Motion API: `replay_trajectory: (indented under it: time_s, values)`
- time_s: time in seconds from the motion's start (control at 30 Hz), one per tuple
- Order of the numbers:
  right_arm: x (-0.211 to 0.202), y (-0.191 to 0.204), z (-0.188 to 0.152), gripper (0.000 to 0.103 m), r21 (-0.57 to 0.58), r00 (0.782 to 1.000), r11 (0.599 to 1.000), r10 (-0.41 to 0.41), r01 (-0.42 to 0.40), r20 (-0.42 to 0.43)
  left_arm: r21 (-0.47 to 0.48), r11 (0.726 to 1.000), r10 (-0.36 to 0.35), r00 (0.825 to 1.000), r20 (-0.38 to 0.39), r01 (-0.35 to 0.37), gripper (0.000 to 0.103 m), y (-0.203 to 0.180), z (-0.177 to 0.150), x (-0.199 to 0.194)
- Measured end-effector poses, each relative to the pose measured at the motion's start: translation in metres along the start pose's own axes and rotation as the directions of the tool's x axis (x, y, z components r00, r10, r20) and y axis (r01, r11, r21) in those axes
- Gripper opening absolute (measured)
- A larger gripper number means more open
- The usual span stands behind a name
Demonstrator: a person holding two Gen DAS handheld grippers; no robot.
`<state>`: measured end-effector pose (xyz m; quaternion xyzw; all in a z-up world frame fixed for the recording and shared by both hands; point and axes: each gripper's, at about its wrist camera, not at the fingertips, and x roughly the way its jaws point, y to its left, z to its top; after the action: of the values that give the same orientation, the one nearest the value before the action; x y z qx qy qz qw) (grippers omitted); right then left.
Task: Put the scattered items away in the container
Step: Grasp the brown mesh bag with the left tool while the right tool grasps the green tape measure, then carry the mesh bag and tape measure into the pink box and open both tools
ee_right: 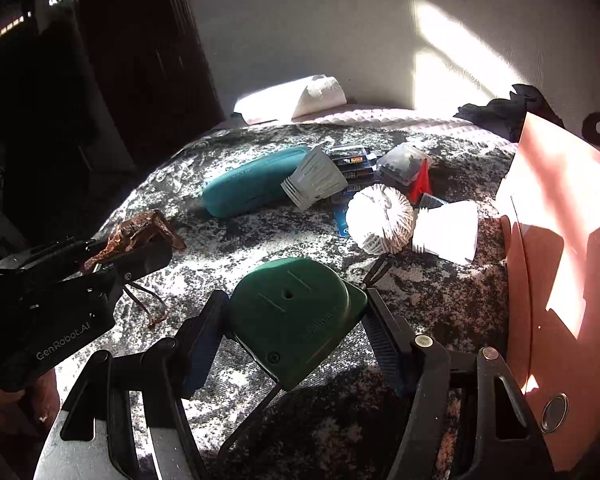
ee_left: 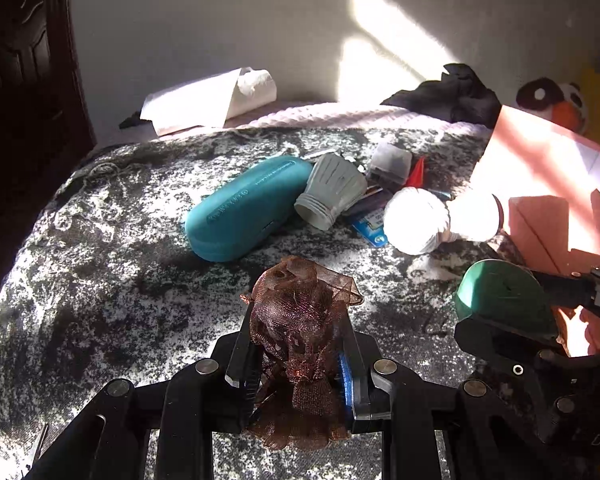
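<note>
My left gripper (ee_left: 298, 320) is shut on a brown mesh pouch (ee_left: 300, 316), held above the mottled grey blanket; the pouch also shows in the right wrist view (ee_right: 136, 234). My right gripper (ee_right: 296, 300) is shut on a dark green plastic case (ee_right: 296, 320), which also shows in the left wrist view (ee_left: 500, 296). A pink box (ee_right: 560, 240) stands open at the right. On the blanket lie a teal glasses case (ee_left: 244, 208), a grey ribbed cup (ee_left: 332, 192), a white ribbed ball (ee_right: 380, 218), a white cup (ee_right: 448, 232) and small clear boxes (ee_right: 404, 164).
A roll of white paper (ee_left: 220, 100) lies at the back by the wall. Black cloth (ee_left: 452, 92) and a plush toy (ee_left: 552, 100) sit at the back right. A dark door (ee_left: 20, 60) stands at the left. The blanket (ee_left: 100, 260) edge drops off at the left.
</note>
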<state>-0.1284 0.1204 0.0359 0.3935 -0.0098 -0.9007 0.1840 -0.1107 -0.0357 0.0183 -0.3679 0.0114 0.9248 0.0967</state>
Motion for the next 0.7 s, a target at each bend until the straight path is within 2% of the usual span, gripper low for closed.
replay_trajectory:
  time_s: [0.13,0.33,0.53,0.7]
  values:
    - [-0.037,0.015,-0.007,0.07,-0.013,0.999,1.0,0.022,-0.022,0.049,0.01,1.0,0.006,1.0,0.018,-0.006,0.026,-0.009,0.0,-0.028]
    - [-0.093,0.02,-0.011,0.07,-0.021,0.992,1.0,0.005,-0.003,0.128,0.039,0.999,-0.017,0.998,0.062,0.015,0.026,-0.04,0.009,-0.068]
    - [-0.155,0.001,-0.011,0.07,0.017,0.978,1.0,-0.026,0.023,0.209,0.116,0.991,-0.076,0.99,0.117,0.062,0.026,-0.094,0.021,-0.1]
    - [-0.213,-0.032,-0.014,0.07,0.069,0.953,0.995,-0.093,0.077,0.289,0.171,0.979,-0.14,0.979,0.151,0.114,0.026,-0.144,0.036,-0.115]
